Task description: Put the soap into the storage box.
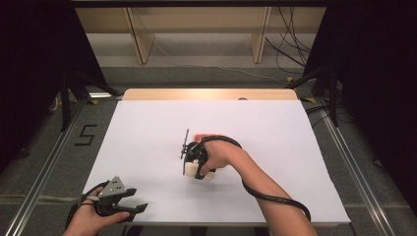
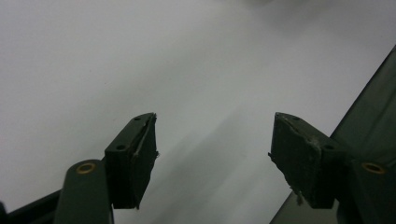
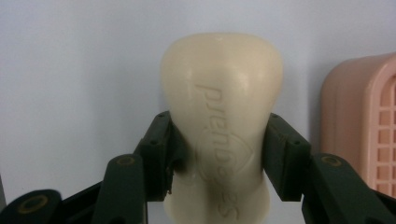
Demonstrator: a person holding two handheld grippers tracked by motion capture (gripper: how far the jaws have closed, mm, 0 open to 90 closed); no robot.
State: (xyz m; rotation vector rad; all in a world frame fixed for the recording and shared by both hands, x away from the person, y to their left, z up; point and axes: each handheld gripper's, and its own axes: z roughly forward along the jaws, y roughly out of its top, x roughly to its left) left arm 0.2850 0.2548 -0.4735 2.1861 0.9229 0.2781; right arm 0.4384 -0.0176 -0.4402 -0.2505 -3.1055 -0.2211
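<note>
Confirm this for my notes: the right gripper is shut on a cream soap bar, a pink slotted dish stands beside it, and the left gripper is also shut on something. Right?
Not quite. The left gripper is open, with bare white table between its jaws, as the left gripper view shows. The rest stands: the right gripper is shut on the cream soap bar, with the pink slotted dish beside it.

My white table sits on grey carpet floor. At twelve o'clock stands a pale wooden shelf; black cables trail at one o'clock. Dark curtains flank both sides.
</note>
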